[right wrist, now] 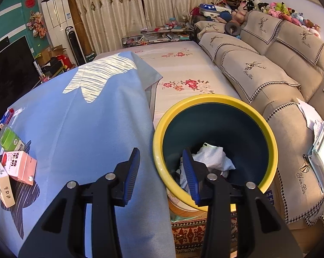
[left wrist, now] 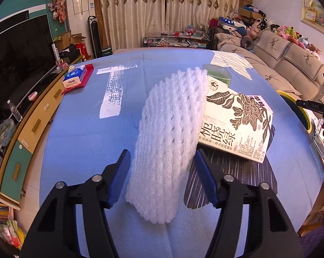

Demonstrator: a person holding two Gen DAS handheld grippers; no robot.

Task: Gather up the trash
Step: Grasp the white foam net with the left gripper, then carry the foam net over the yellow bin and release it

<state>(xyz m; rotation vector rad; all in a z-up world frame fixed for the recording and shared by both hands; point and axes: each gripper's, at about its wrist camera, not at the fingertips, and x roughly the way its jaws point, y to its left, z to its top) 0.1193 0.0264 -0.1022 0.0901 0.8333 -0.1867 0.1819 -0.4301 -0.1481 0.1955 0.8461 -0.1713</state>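
Observation:
A white foam net sleeve stands arched on the blue-covered table, its far end leaning on a book. My left gripper reaches around its near end, and both blue pads touch its sides, so the gripper is shut on it. In the right wrist view my right gripper is open and holds nothing. It hangs over the table's edge and the near rim of a yellow-rimmed dark bin. Crumpled white paper lies at the bottom of the bin.
A green container sits behind the book. A tissue pack lies on a red tray at the table's far left. A pink carton is at the left in the right wrist view. A sofa runs along the right.

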